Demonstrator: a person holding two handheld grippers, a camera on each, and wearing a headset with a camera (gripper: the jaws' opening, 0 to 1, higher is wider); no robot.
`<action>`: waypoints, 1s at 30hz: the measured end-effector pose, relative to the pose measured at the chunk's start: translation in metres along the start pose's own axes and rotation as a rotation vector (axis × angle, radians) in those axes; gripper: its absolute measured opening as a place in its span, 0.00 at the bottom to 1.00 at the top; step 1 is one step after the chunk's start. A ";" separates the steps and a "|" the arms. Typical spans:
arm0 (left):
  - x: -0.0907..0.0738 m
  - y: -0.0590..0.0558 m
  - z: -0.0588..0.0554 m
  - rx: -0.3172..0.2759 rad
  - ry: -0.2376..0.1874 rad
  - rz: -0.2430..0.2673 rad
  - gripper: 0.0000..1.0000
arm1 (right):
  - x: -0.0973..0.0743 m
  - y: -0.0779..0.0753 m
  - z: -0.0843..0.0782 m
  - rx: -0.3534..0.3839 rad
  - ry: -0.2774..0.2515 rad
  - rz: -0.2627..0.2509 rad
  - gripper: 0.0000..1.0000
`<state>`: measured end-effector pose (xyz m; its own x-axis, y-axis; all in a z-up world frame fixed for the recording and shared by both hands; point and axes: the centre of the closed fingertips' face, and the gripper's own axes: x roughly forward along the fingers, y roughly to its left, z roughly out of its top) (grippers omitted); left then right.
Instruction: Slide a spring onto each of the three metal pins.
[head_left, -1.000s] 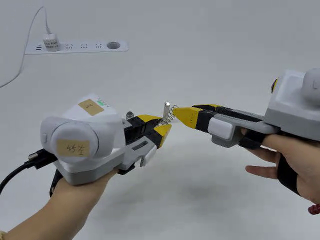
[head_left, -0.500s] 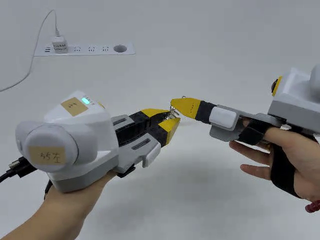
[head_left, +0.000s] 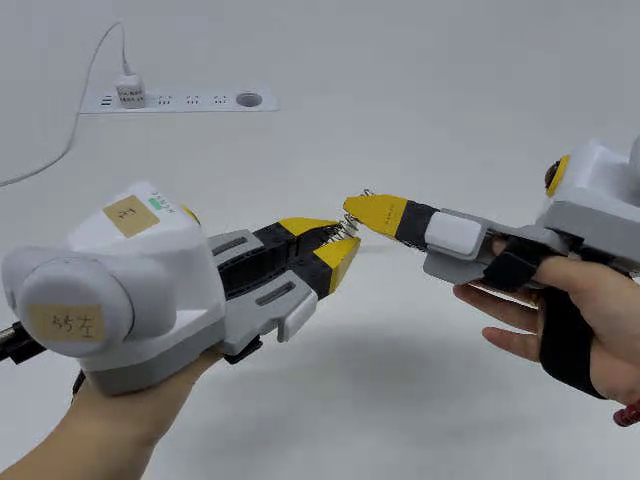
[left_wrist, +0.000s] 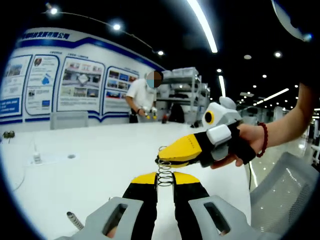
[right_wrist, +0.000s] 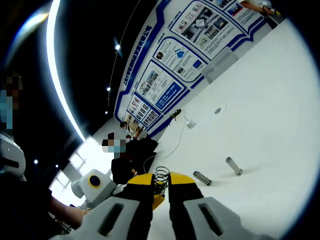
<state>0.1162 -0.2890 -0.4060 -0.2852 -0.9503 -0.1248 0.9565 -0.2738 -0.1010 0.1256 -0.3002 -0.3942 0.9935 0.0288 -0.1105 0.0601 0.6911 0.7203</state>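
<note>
We hold both tools up over the white counter, tip to tip. The left tool has its jaws drawn in close on the lower end of a spring. In the left gripper view the coils stand upright in the narrow gap between the yellow tips. The right tool comes in from the right, its jaws pinched together on the spring's upper end. Whether a pin runs inside the coils we cannot tell, since the jaws cover them.

In the right gripper view a second spring lies on the counter, and near it, but apart, sits a metal pin. Bare surface surrounds both. A power strip lies along the far left, well apart from the tools. In the left gripper view the counter's edge falls away on the right, beneath the hand carrying the right tool.
</note>
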 end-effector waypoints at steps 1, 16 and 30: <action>-0.001 0.000 -0.002 0.002 0.010 0.002 0.11 | 0.001 0.001 -0.001 -0.037 0.006 -0.005 0.12; -0.033 0.019 -0.031 0.029 0.141 0.105 0.31 | 0.008 -0.026 0.018 -0.400 0.007 -0.177 0.12; -0.064 0.034 -0.040 0.015 0.182 0.187 0.53 | 0.015 -0.057 0.033 -0.535 -0.001 -0.268 0.12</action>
<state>0.1646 -0.2319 -0.4413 -0.1081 -0.9426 -0.3159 0.9941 -0.0990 -0.0446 0.1409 -0.3627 -0.4138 0.9505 -0.1972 -0.2401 0.2515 0.9420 0.2221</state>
